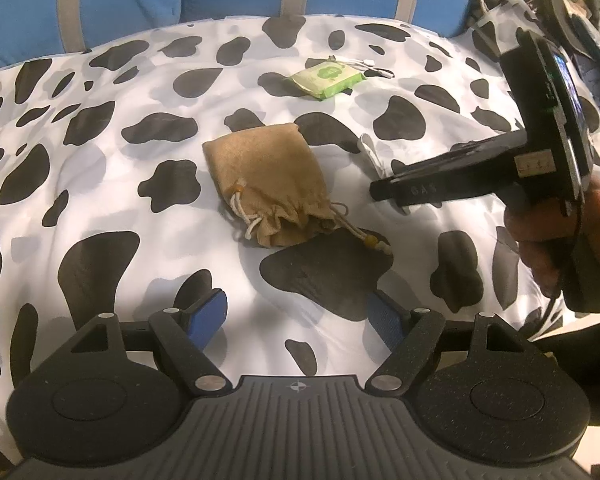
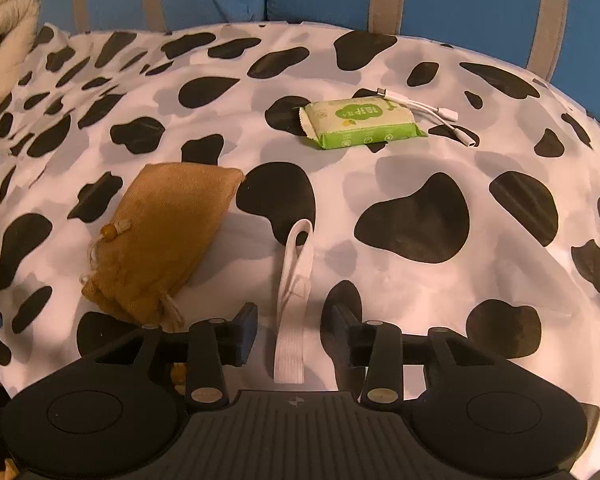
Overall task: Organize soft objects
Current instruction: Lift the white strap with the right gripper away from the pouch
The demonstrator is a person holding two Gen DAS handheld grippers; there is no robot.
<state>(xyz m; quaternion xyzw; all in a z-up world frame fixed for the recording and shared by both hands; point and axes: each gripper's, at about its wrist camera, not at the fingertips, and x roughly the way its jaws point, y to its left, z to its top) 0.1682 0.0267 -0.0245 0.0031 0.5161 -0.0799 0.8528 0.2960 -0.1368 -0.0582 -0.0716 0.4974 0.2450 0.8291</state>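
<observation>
White elastic strap [image 2: 291,280] is framed between the parted pads of the right tool [image 2: 289,330], untouched.
Its long axis runs straight ahead of that tool, just right of the tan pouch [image 2: 156,248]; left tool [image 1: 296,314] is held wide, empty, farther off.

- The drawstring pouch [image 2: 160,240] lies on the cover [image 2: 420,280], left of the elastic strap [image 2: 294,276].
- The wipes pack [image 2: 360,122] lies farther back, right of both.
- A cable [image 2: 440,114] lies just behind the pack.
</observation>
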